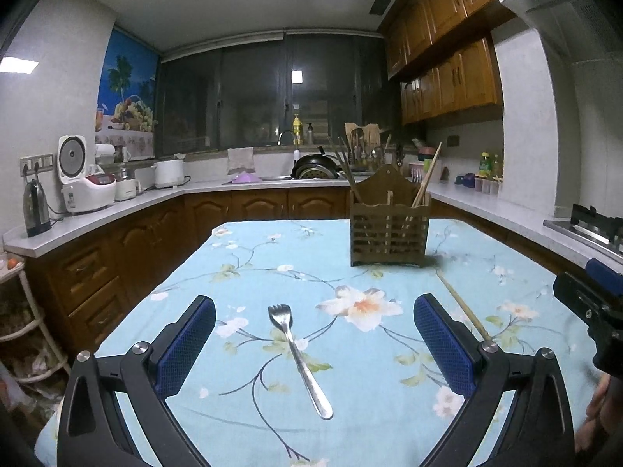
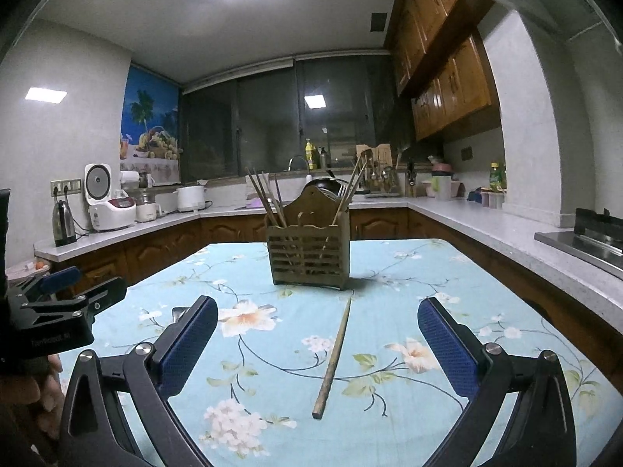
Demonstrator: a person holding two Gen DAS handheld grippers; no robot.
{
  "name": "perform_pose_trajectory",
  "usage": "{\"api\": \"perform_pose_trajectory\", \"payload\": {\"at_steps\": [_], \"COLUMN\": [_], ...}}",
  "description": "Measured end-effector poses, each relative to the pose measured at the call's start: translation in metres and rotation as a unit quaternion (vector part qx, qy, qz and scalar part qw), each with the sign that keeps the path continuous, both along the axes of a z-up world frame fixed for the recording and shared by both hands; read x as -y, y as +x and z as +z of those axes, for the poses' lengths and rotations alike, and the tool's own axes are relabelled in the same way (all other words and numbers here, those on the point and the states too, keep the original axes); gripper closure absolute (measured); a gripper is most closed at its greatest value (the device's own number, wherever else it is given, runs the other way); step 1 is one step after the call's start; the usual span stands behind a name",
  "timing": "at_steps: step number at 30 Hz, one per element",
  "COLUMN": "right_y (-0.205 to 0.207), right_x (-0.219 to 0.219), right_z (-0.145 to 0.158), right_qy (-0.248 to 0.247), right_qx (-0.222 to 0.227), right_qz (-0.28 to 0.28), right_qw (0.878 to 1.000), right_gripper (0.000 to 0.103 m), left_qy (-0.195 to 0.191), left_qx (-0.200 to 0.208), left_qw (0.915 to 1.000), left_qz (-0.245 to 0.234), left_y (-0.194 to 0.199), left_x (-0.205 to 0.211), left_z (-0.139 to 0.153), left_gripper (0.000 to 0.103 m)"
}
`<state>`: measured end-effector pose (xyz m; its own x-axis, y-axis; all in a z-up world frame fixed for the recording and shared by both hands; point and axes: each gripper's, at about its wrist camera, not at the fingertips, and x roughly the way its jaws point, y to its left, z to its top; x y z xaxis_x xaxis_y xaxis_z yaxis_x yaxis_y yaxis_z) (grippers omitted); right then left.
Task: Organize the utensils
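Observation:
A metal fork (image 1: 299, 358) lies on the floral tablecloth between the fingers of my open, empty left gripper (image 1: 314, 311), tines pointing away. A single wooden chopstick (image 2: 334, 356) lies between the fingers of my open, empty right gripper (image 2: 317, 313); it also shows in the left wrist view (image 1: 463, 305). A wooden slatted utensil holder (image 2: 308, 251) stands further back on the table with several chopsticks upright in it; it also shows in the left wrist view (image 1: 389, 233). The left gripper's body shows at the left edge of the right wrist view (image 2: 58, 311).
The table (image 1: 272, 257) has a light blue flowered cloth. Kitchen counters run around it, with a kettle (image 1: 36, 208), rice cookers (image 1: 87, 188), a sink with pans (image 1: 315, 169) and a stove (image 1: 588, 227) at the right.

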<state>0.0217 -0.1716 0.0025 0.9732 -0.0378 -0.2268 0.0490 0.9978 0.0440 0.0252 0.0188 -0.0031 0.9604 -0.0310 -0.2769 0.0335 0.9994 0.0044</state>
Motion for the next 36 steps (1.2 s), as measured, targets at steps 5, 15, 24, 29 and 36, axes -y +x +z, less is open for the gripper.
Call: {"api": "perform_pose_trajectory", "payload": {"at_steps": [5,15,24,29,36], "right_y": [-0.005,-0.010,-0.011,-0.011,-0.012], "right_x": [0.003,0.006,0.006,0.007,0.006], "right_z": [-0.002,-0.002,-0.002,-0.002,-0.002], "right_qy": [0.005,0.006,0.006,0.005,0.007], "right_qx": [0.000,0.003,0.002,0.002,0.002], "right_qz": [-0.004,-0.015,-0.015,-0.015,-0.015], "right_qw": [1.000,1.000,1.000,1.000,1.000], "right_gripper": [0.000,0.000,0.000,0.000,0.000], "left_qy": [-0.001,-0.004,-0.004,-0.006,-0.008], "left_qx": [-0.002,-0.002,0.000,-0.002,-0.004], "left_qw": [1.0000,1.0000,0.9999,0.9999,0.9998], "left_qz": [0.004,0.007,0.009,0.014,0.016], "left_y": [0.000,0.001,0.001,0.003,0.004], "left_x": [-0.003,-0.006,-0.008,-0.009,-0.011], "left_z": [-0.003,-0.005,-0.006,-0.009,-0.009], "left_gripper": [0.001,0.001,0.001,0.001,0.001]}}
